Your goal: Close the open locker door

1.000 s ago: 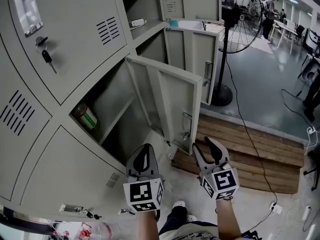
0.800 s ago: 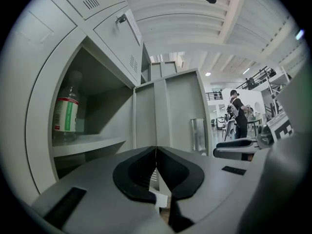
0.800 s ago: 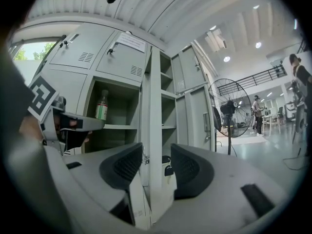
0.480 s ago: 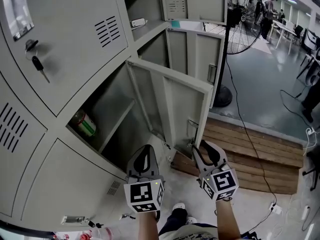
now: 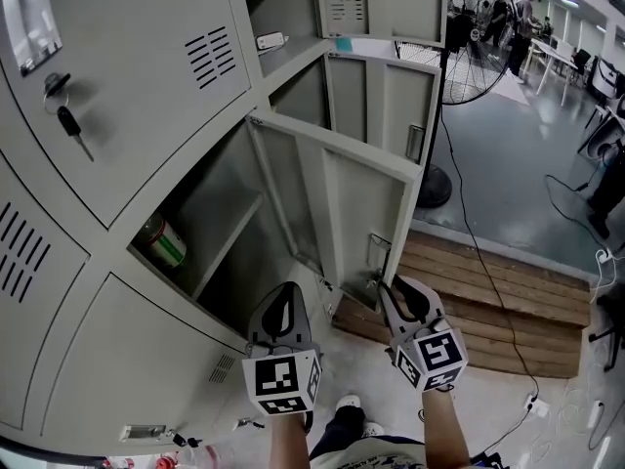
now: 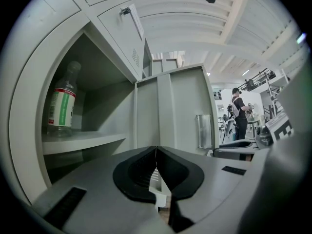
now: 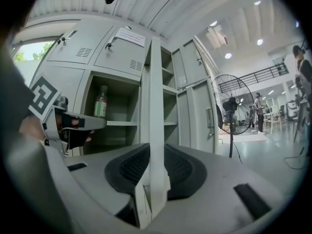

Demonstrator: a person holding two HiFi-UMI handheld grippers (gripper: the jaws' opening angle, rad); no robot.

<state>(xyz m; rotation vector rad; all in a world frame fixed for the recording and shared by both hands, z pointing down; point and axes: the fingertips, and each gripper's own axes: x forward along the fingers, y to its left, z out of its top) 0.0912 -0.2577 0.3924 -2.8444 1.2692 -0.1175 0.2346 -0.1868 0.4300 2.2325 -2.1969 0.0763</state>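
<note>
1. The open locker door (image 5: 342, 208) stands at the middle of the head view, swung out from its compartment, with its free edge toward the lower right.
2. The right tongs (image 5: 393, 286) sit at the lower corner of that edge. In the right gripper view the door's edge runs upright between the pads, which have just been closing and seem to pinch it from both sides.
3. The left tongs (image 5: 284, 291), at lower centre just left of the door, are pressed together with nothing between them.
4. A green-labelled bottle (image 5: 168, 242) stands on the shelf inside the compartment, left of centre.
5. A pedestal fan (image 5: 479, 37) stands at the upper right.
</note>
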